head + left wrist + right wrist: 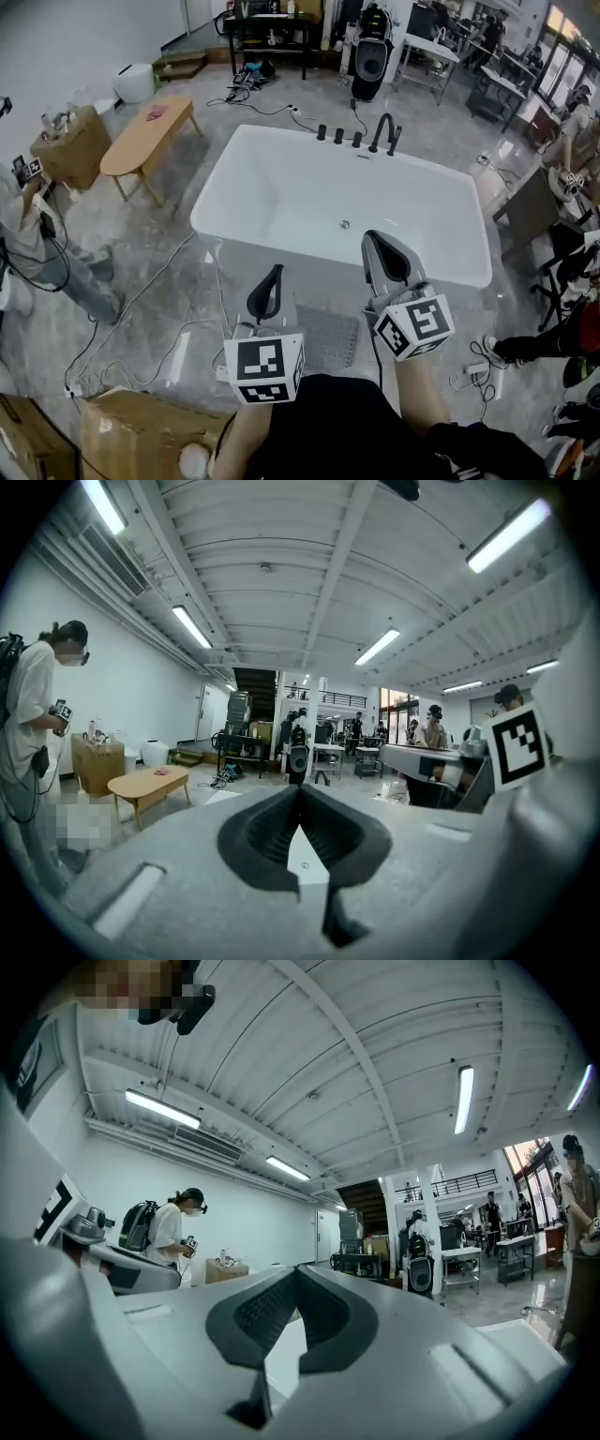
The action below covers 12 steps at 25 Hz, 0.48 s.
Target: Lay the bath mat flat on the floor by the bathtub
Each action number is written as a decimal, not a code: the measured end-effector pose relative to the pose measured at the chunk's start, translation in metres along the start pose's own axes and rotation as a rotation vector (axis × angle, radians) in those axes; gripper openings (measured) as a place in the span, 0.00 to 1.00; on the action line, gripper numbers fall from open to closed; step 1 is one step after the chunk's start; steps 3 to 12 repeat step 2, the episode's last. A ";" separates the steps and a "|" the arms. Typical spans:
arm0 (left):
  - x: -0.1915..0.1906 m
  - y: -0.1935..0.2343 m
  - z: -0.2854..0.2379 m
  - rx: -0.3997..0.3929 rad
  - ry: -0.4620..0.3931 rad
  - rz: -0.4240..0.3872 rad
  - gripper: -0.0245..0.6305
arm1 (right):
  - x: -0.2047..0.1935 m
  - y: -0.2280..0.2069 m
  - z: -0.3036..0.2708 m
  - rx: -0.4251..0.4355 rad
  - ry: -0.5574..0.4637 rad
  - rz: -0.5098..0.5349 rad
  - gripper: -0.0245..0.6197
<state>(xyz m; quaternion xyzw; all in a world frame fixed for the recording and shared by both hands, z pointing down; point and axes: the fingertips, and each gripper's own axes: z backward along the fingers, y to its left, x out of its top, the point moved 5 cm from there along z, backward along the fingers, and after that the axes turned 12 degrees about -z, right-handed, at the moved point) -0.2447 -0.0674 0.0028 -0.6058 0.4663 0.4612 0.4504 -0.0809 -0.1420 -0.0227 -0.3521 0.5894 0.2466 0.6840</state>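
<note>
Left gripper [267, 292] and right gripper [389, 261]: both jaws closed tip to tip, holding nothing, pointing toward the tub [281, 187]. The mat [330, 339] lies on the floor [169, 272] below and between the jaws, beside the tub's near wall, apparently already flat. Its long axis is partly hidden. Neither gripper is clearly nearer.

grey bath mat [330, 339] lies just beside the white bathtub [272, 192].

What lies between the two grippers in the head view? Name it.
The grey bath mat, on the floor by the bathtub, shows between the shut left gripper and shut right gripper in the head view.
</note>
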 end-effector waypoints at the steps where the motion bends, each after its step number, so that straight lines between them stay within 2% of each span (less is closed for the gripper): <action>1: 0.000 0.000 0.000 -0.001 0.000 0.000 0.04 | 0.000 0.000 0.000 0.000 0.001 0.000 0.05; 12: 0.000 0.000 0.000 -0.003 0.001 0.000 0.04 | -0.001 0.000 0.000 0.000 0.001 0.000 0.05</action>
